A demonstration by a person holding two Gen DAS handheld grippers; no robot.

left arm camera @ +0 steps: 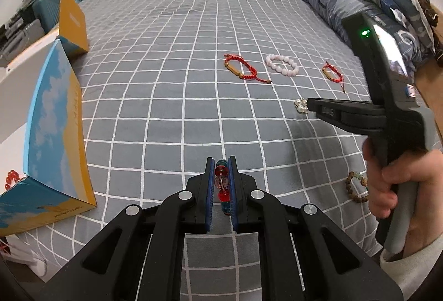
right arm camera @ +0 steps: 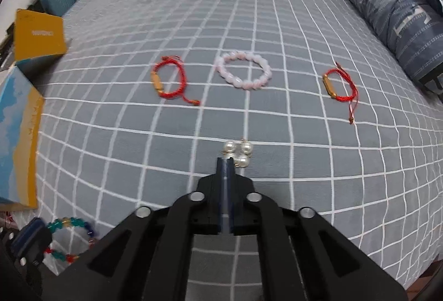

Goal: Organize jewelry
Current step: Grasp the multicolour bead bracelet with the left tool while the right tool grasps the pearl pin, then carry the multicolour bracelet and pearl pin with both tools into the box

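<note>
My left gripper (left arm camera: 221, 166) is clamped on a bracelet of red and teal beads (left arm camera: 222, 184), the strand running lengthwise between the blue pads with beads showing at the tips; the same bracelet (right arm camera: 69, 240) shows at seven o'clock in the right wrist view, lifted off the sheet. My right gripper (right arm camera: 227, 161) has its jaws almost together, only a thin slit between them, and nothing pinched that I can see. A cluster of pearls (right arm camera: 237, 152) lies on the bed just past its tips, toward one o'clock. From the left camera those pearls (left arm camera: 301, 105) sit right at the right gripper's (left arm camera: 311, 107) nose, at about two o'clock, and whether they touch I cannot tell.

Farther out at twelve o'clock a pink bead bracelet (right arm camera: 243, 71) lies flat on the grey checked bedsheet (right arm camera: 124, 134). A red cord bracelet (right arm camera: 170, 82) lies at its nine o'clock and a second red cord bracelet (right arm camera: 339, 86) at its three o'clock, all well apart. In the left view a brown bead bracelet (left arm camera: 357, 187) lies at four o'clock beside my right hand (left arm camera: 387, 184). A blue and yellow box (left arm camera: 52, 140) stands open at nine o'clock, with red beads (left arm camera: 11, 177) inside its near corner. A folded quilt (right arm camera: 387, 7) lies at two o'clock.
</note>
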